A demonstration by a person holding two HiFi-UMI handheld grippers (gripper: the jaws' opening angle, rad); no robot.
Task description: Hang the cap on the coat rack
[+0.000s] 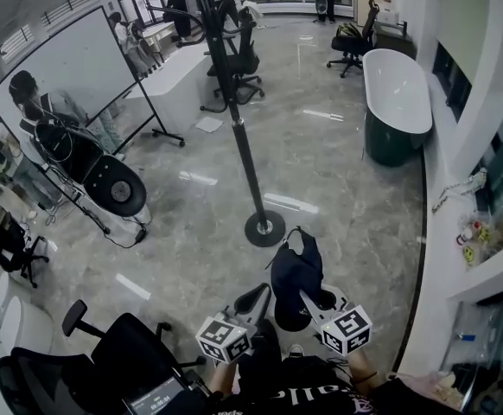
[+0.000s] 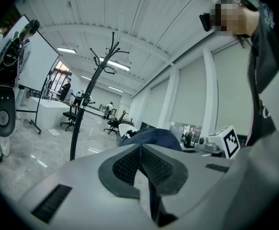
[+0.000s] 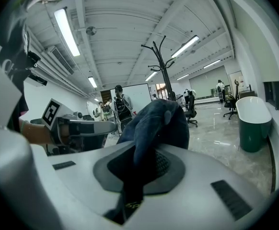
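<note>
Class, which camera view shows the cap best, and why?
Head view: the whole cap shows, outline clear, short of the coat rack. The right gripper view shows only bunched fabric rising from its jaws; the left gripper view only a blue hump behind its jaws.

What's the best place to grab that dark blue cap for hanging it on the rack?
Pinch its thin fabric edge, coming from the person's side, as the right gripper does now. The cap is soft and floppy, so only a flat edge fits between the jaws, and this grip leaves the crown sticking out free towards the coat rack, probably easing it over a hook.
</note>
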